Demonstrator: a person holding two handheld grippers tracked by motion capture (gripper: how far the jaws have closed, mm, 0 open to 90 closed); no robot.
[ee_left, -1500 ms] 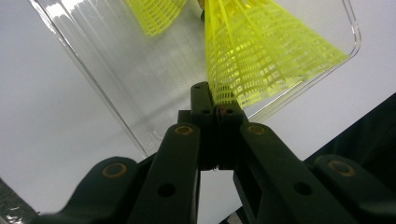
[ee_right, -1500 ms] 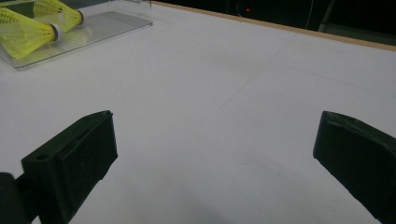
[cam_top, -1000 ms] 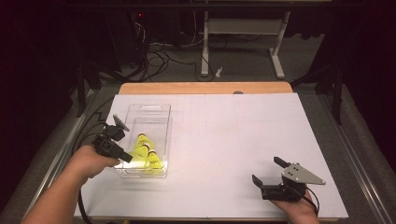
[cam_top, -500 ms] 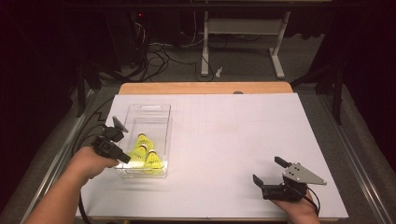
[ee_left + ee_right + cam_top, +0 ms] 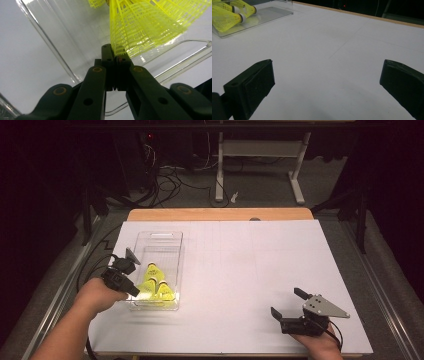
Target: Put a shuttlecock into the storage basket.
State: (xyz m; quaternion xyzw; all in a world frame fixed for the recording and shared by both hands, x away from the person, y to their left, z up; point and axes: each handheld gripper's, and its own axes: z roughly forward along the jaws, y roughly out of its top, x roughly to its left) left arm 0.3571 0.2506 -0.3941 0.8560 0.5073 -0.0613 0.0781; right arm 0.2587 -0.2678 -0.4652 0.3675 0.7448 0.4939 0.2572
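Observation:
A clear plastic tray stands on the left of the white table, with several yellow shuttlecocks lying in its near end. My left gripper reaches into that end from the left. Its jaws are shut on the rim of one yellow shuttlecock's mesh skirt, pinched right at the fingertips of the left gripper. My right gripper rests near the table's front right, open, with bare table between its jaws. From the right gripper view, shuttlecocks in the tray lie far off at the upper left.
A wooden strip borders the table's far edge, with a desk frame and cables on the floor beyond. White tabletop stretches between the tray and the right gripper. A cable trails from the left gripper off the table's left side.
The left hand has shifted only slightly at the tray's near end, its jaws staying shut. The right gripper has not moved.

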